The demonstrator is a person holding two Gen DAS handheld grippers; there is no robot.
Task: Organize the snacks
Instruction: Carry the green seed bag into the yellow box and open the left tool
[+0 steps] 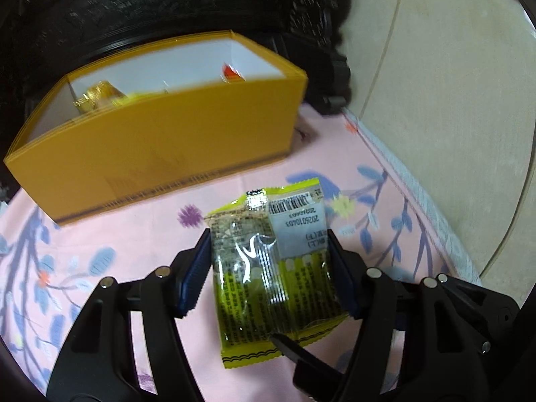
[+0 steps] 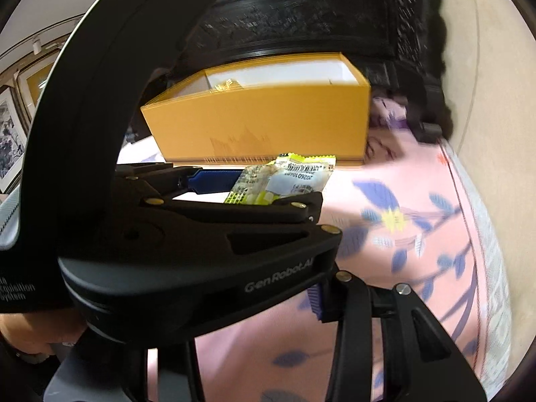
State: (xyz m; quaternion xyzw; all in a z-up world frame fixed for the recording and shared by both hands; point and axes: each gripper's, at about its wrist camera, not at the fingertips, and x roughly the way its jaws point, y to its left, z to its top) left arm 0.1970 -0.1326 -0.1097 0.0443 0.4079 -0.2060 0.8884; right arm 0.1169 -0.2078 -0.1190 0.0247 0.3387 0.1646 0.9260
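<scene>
Left gripper [image 1: 269, 268] pinches a yellow-green snack packet [image 1: 271, 268] across its width, lifted over the pink floral cloth [image 1: 134, 234], lower centre of frame. Right gripper [image 2: 321, 301]: jaw state not readable, nothing seen held. Step judged: carrying the packet to the yellow box [image 1: 160, 154], upper left. Next: clear the near wall, release inside among other snacks. Cloth edge lies right.

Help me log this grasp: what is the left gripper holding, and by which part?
The left gripper clamps the yellow-green snack packet across its width, pads on the two long side edges.
</scene>
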